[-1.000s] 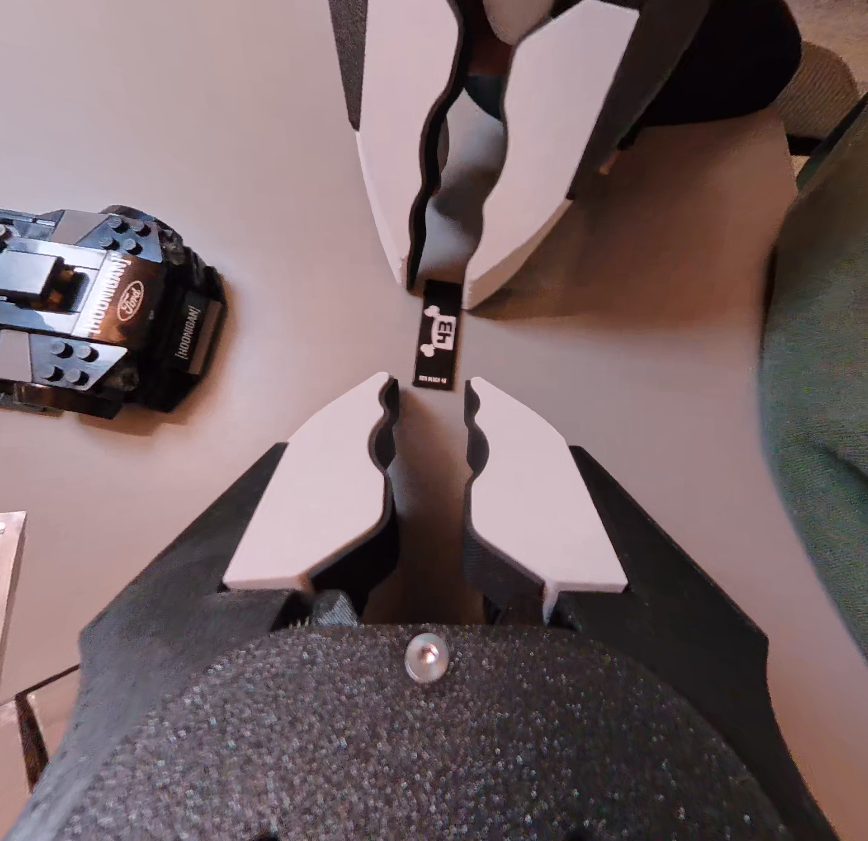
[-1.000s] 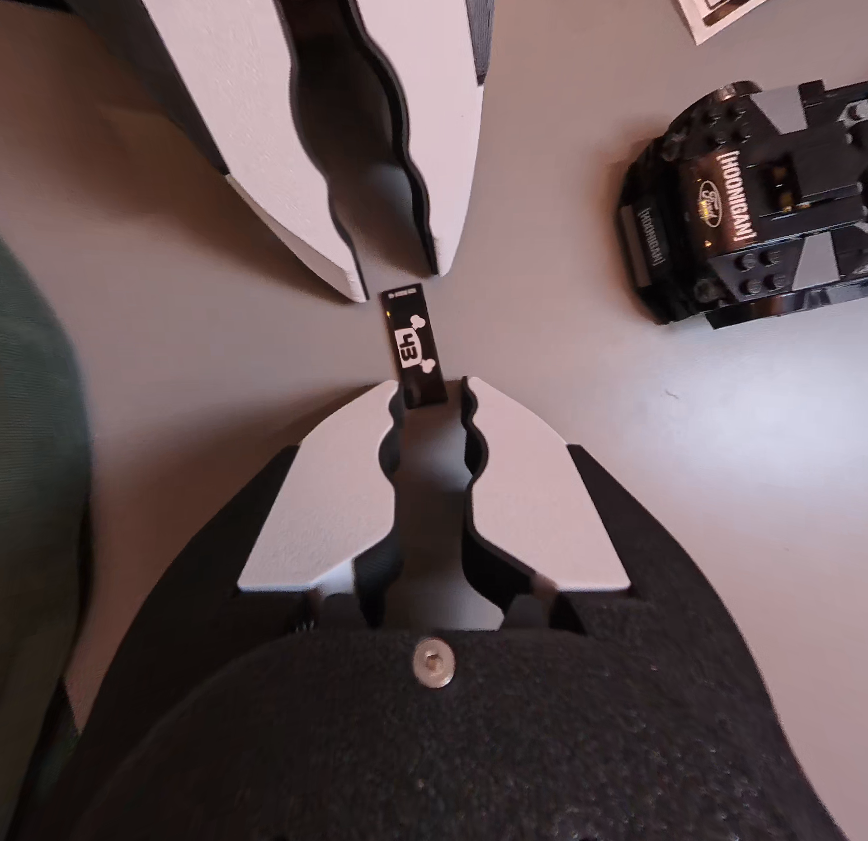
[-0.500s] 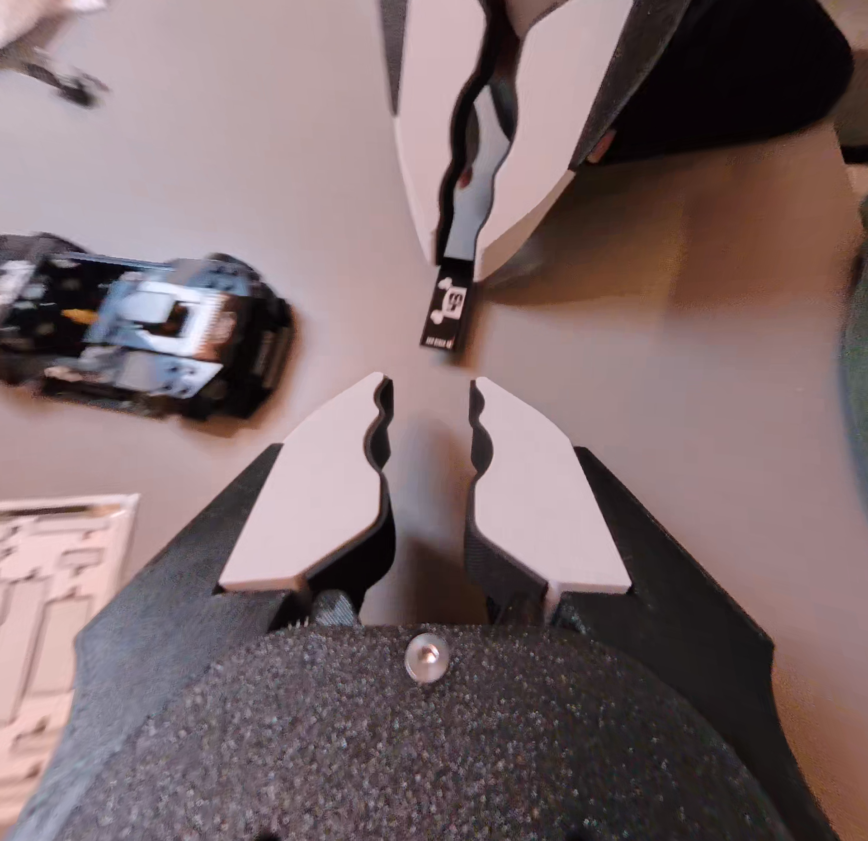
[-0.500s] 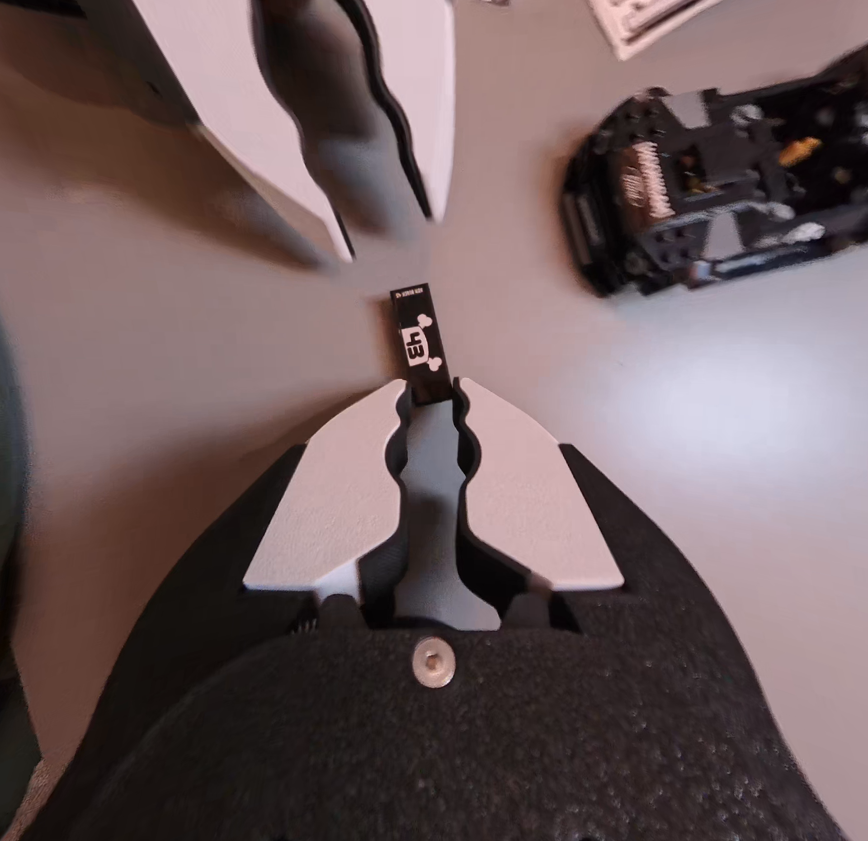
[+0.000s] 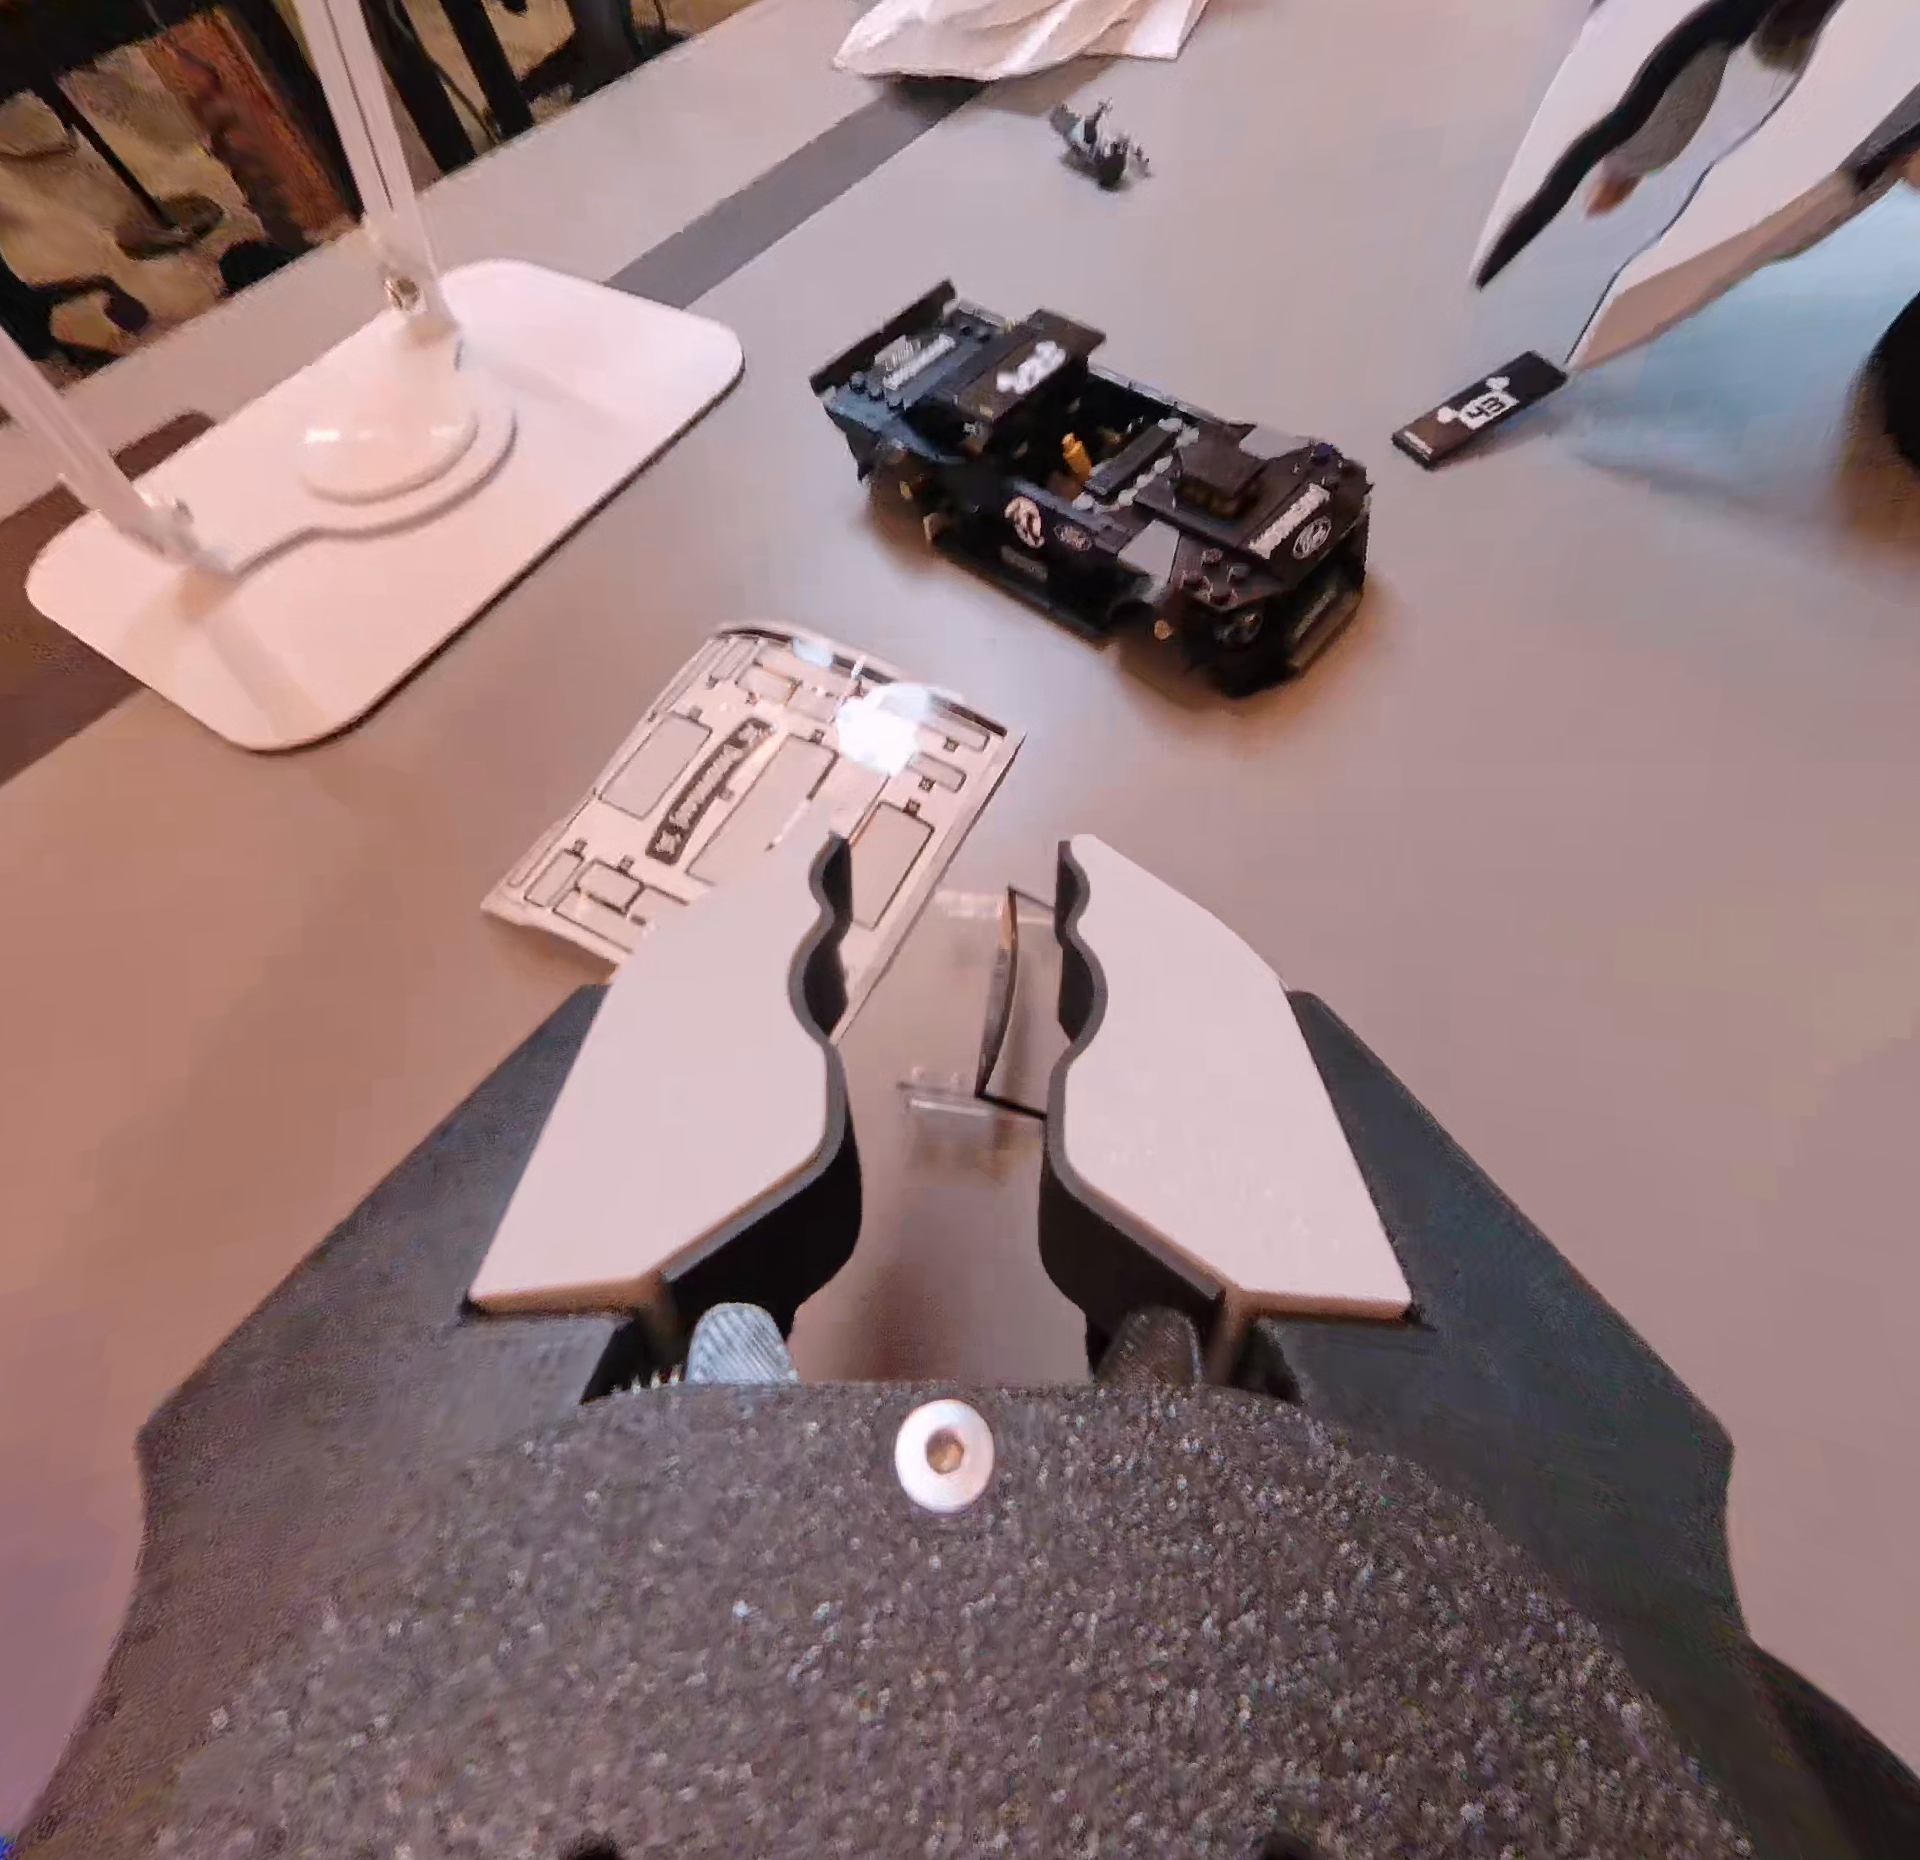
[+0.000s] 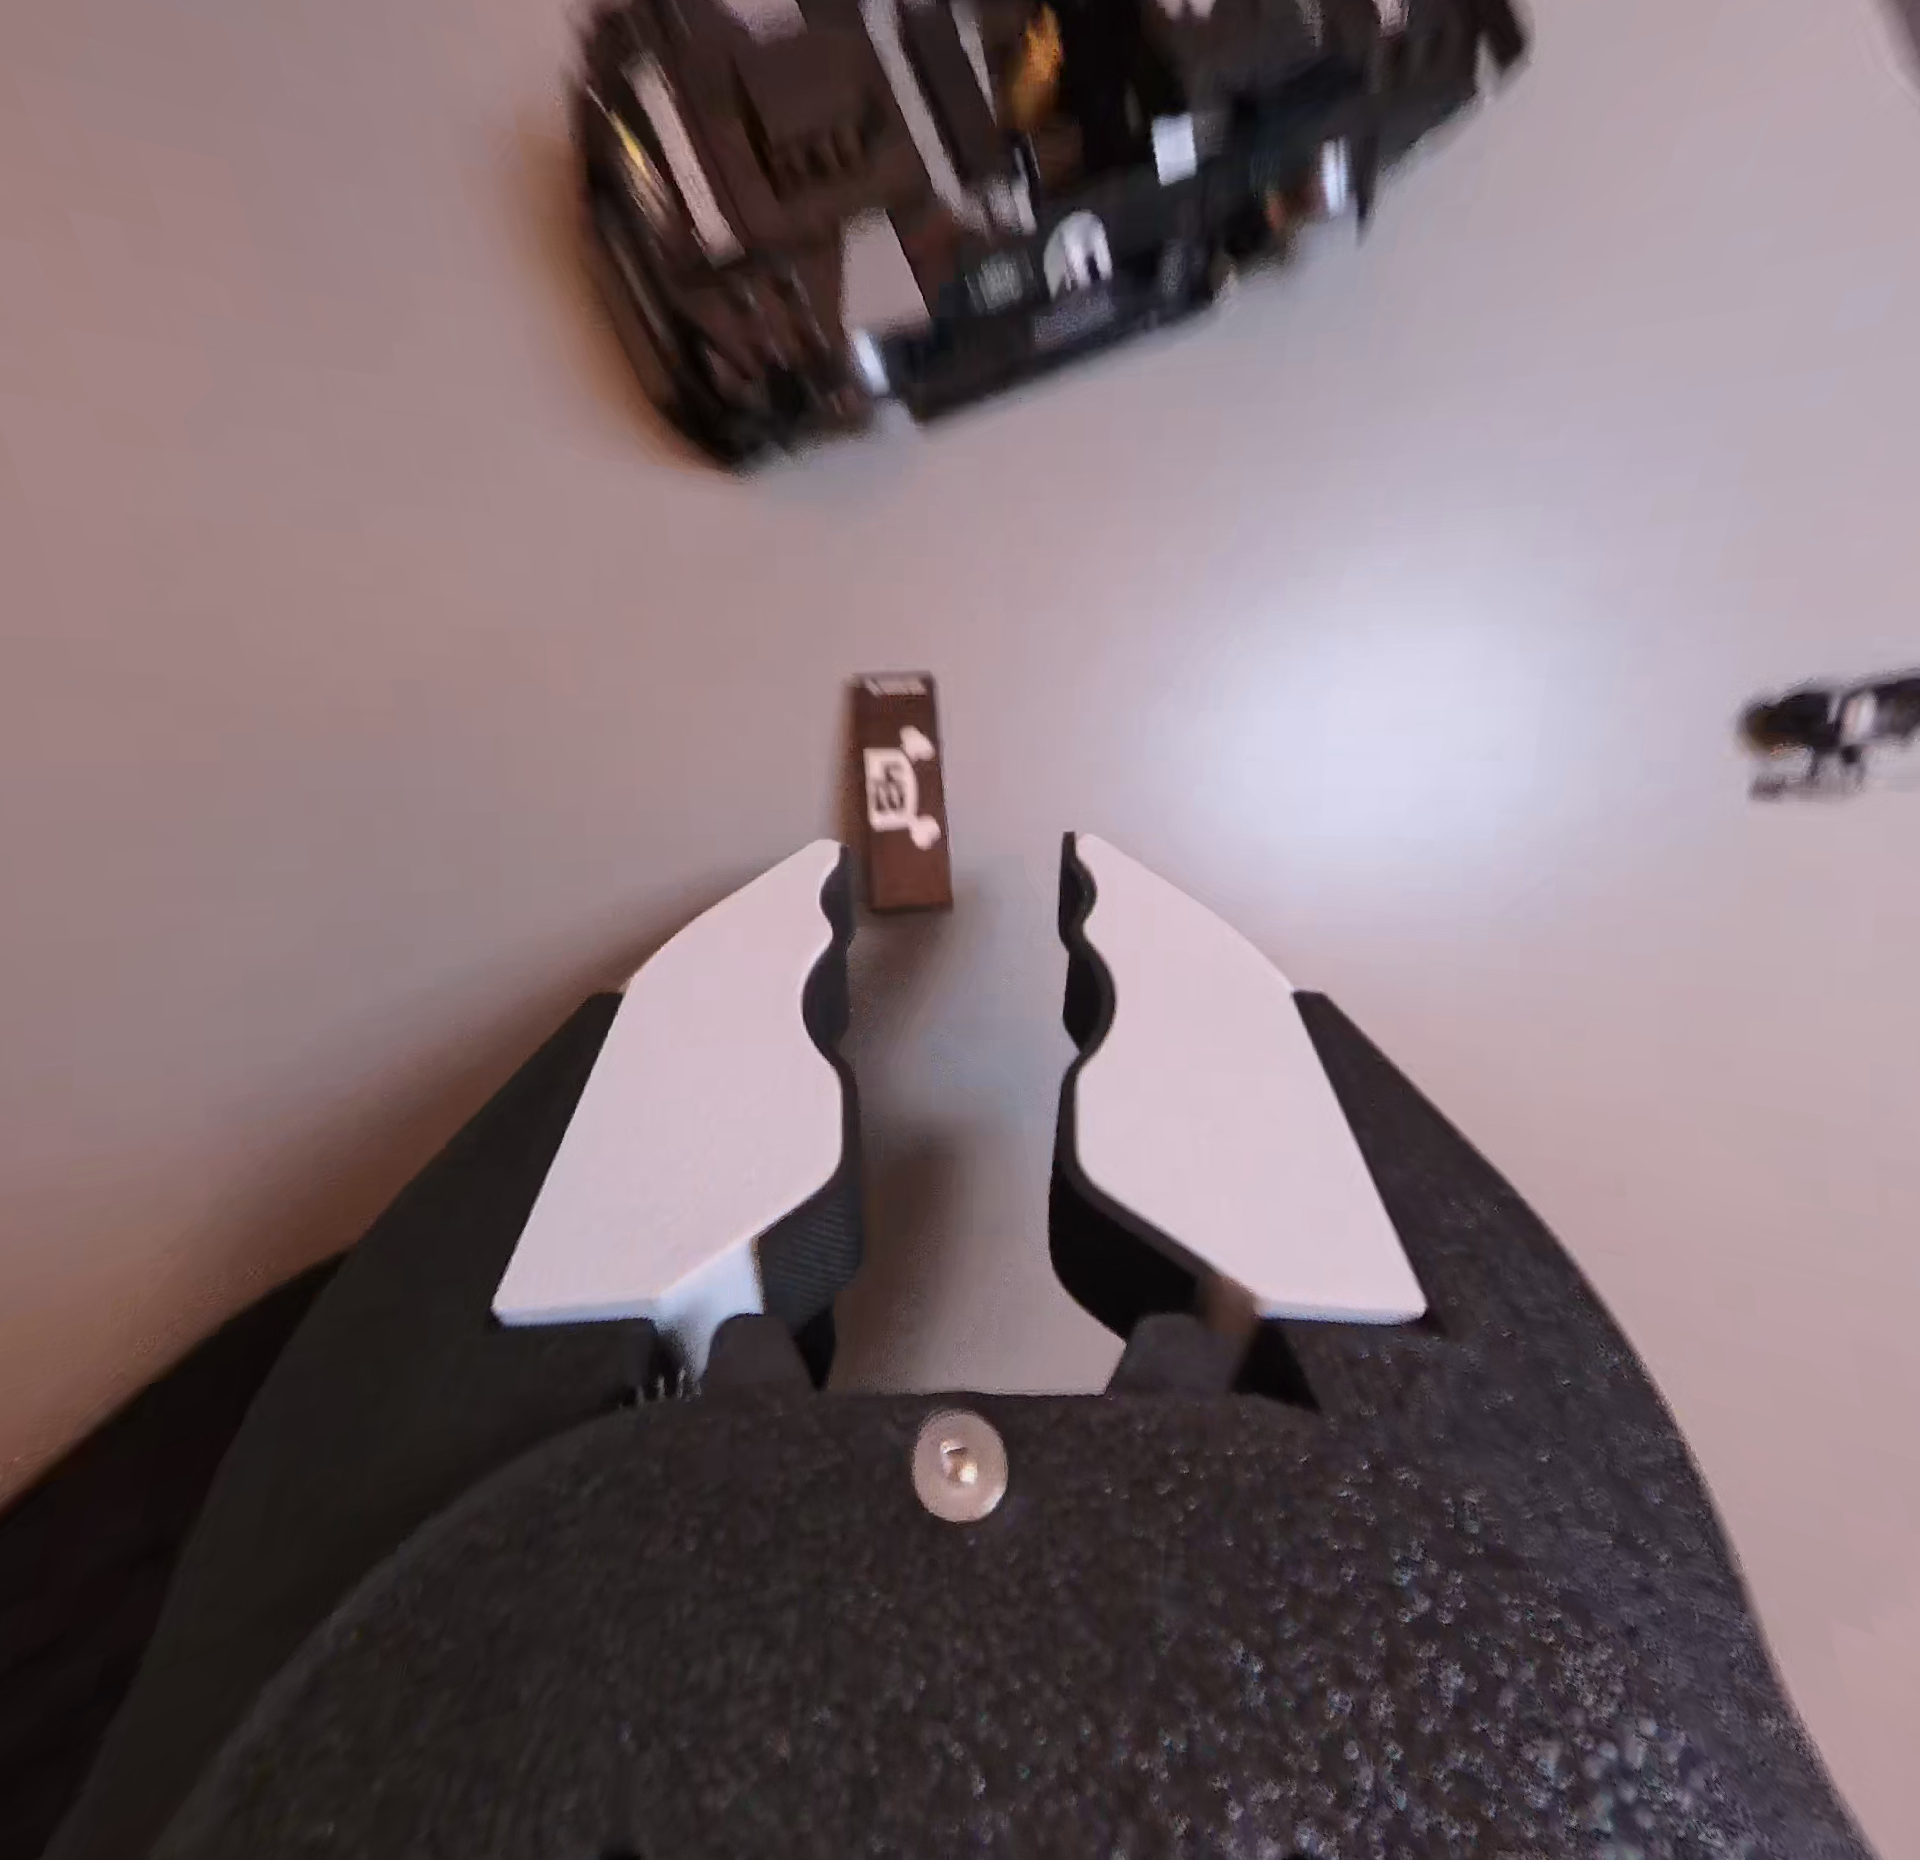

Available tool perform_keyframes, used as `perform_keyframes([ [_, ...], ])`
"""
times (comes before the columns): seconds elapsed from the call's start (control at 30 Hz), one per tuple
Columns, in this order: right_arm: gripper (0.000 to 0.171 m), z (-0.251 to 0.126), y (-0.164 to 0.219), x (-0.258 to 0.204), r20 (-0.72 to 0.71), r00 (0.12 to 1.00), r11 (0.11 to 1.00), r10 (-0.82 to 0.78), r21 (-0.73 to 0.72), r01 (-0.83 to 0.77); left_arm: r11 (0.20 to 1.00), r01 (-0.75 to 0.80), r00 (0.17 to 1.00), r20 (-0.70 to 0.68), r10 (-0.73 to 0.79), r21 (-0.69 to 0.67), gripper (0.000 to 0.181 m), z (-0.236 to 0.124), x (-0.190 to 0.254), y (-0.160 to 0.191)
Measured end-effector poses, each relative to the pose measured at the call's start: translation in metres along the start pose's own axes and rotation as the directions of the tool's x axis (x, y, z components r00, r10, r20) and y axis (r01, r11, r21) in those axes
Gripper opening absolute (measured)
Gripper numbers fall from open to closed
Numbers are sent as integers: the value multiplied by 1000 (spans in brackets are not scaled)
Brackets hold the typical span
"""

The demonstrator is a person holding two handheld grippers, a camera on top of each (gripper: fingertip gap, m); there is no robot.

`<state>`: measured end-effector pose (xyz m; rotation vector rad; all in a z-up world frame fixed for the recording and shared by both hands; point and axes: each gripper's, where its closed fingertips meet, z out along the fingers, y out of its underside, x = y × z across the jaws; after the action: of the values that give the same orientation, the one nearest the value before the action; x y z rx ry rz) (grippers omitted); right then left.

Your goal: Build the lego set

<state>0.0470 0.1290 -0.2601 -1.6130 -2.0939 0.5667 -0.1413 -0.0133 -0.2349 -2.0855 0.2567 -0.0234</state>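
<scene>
Tile: we see a flat black tile (image 6: 902,794) with a white print lying on the counter (image 6: 312,667), by itself, touching no other piece.
Right hand-held gripper: the right hand-held gripper (image 6: 948,854) is released, jaws apart and empty. Its tips sit just at the tile's near end.
Bearing: from the right wrist view, the tile lies straight ahead, a little left of the gap's centre line, close beside the left fingertip.
Long axis: it runs near to far, almost in line with the fingers, so the narrow width faces the jaws.
Left hand-held gripper: the left hand-held gripper (image 5: 940,854) is also released and empty. It hangs over a clear curved piece (image 5: 987,989) and the edge of the sticker sheet (image 5: 758,782), well apart from the tile.
Nearer arm: right, plainly. In the left wrist view the tile (image 5: 1481,410) is far right, at the right gripper's tips.
Car: the half-built black car (image 5: 1101,480) stands in mid-counter, between the two grippers and left of the tile.
Next move, our guess: a small shift left to centre the gap, then a pinch across the tile's narrow width. The thin tile may slip flat under the tips.
Blur: the right wrist view is smeared, so we cannot tell whether the tips touch the counter.
</scene>
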Motion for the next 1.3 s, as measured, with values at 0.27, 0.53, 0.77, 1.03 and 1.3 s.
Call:
perform_keyframes([
  [0.27,63,45,-70,-26,60,963,964,-263,48,260,991,31,997,-70,-41,-130,67,9,2,29],
  [0.53,79,67,-90,-22,225,911,933,-346,-20,359,983,-14,996,-90,-2,-184,62,14,8,42],
  [0.77,78,71,-87,-23,284,889,919,-360,-55,390,981,-33,994,-113,12,-190,56,16,10,45],
  [1.03,76,63,-78,-46,306,861,893,-407,-63,445,981,-48,991,-135,23,-189,48,16,16,45],
  [1.3,77,23,-97,-75,301,898,946,-322,138,294,992,-26,989,-151,7,-127,58,12,17,33],
])
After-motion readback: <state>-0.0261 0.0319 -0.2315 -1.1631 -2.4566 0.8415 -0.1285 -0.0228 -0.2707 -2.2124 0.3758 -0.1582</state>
